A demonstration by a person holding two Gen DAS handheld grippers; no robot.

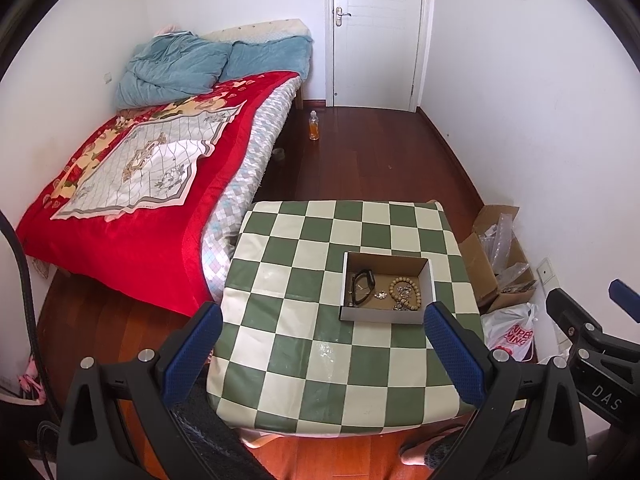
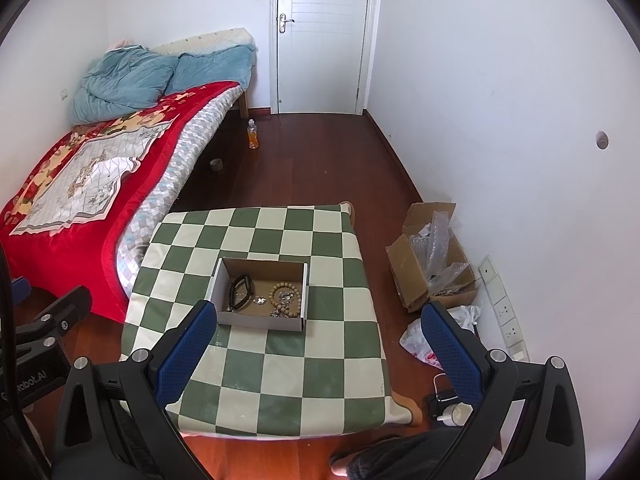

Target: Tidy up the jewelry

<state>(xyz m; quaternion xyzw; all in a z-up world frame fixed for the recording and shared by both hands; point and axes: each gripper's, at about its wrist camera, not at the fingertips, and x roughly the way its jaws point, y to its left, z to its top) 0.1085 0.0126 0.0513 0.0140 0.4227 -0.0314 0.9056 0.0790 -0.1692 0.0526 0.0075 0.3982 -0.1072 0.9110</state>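
A shallow cardboard box (image 1: 386, 316) (image 2: 260, 320) sits on a small table with a green-and-cream checked cloth (image 1: 304, 360) (image 2: 280, 376). Inside lie a black band (image 1: 362, 286) (image 2: 240, 290), a wooden bead bracelet (image 1: 404, 290) (image 2: 285, 296) and small silver pieces (image 1: 380, 294) (image 2: 260, 301). My left gripper (image 1: 324, 320) is open above the table's near side, with nothing between its fingers. My right gripper (image 2: 318, 320) is open too, held high over the table's right part. Each gripper shows at the edge of the other's view.
A bed with a red blanket (image 1: 132, 200) (image 2: 68, 200) stands left of the table. An open carton of plastic wrap (image 1: 500, 264) (image 2: 432, 256) and a plastic bag (image 1: 512, 330) lie on the floor at the right. A bottle (image 1: 314, 126) stands near the closed door (image 1: 378, 32).
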